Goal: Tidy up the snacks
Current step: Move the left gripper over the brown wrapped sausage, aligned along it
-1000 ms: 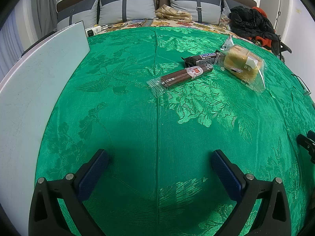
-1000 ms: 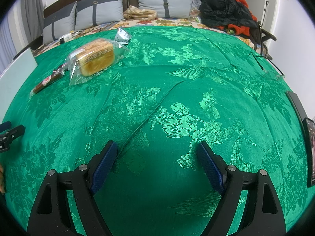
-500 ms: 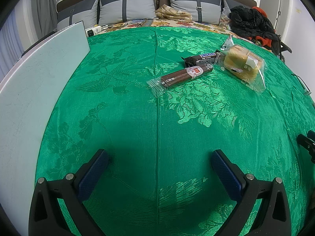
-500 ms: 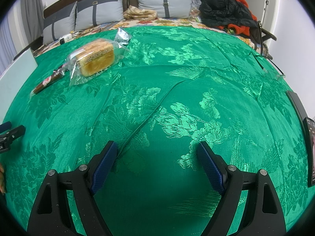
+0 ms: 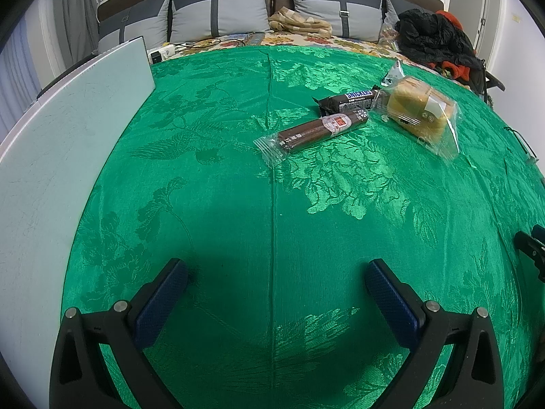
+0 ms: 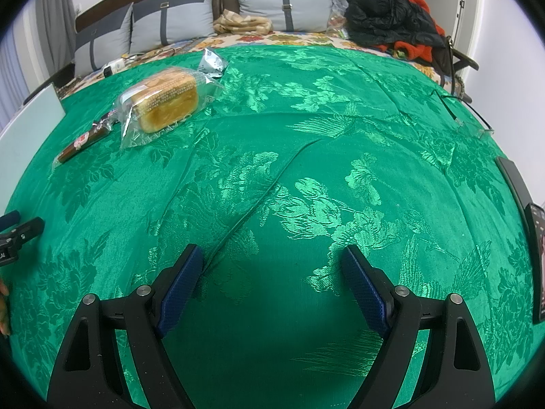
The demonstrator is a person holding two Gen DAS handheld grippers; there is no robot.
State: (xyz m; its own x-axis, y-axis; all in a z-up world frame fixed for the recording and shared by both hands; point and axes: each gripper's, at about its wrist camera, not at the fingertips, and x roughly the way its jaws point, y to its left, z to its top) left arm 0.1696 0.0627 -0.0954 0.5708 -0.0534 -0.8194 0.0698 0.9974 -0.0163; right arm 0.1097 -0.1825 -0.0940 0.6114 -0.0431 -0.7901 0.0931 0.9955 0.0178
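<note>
Several wrapped snacks lie together on the green cloth [image 5: 272, 204]. A long brown sausage stick [image 5: 320, 129] lies nearest in the left wrist view, with a Snickers bar [image 5: 351, 99] behind it, a bagged yellow cake [image 5: 420, 110] to the right and a small silver packet [image 5: 393, 75] behind. In the right wrist view the cake [image 6: 167, 102], sausage stick [image 6: 85, 141] and silver packet [image 6: 213, 61] lie far left. My left gripper [image 5: 272, 272] is open and empty, well short of them. My right gripper [image 6: 272, 255] is open and empty.
A pale white board [image 5: 68, 129] lies along the cloth's left edge. Pillows [image 5: 218, 17] and a pile of dark clothes [image 5: 432, 37] sit at the back. A dark phone [image 6: 536, 259] and glasses [image 6: 470, 119] lie at the right edge.
</note>
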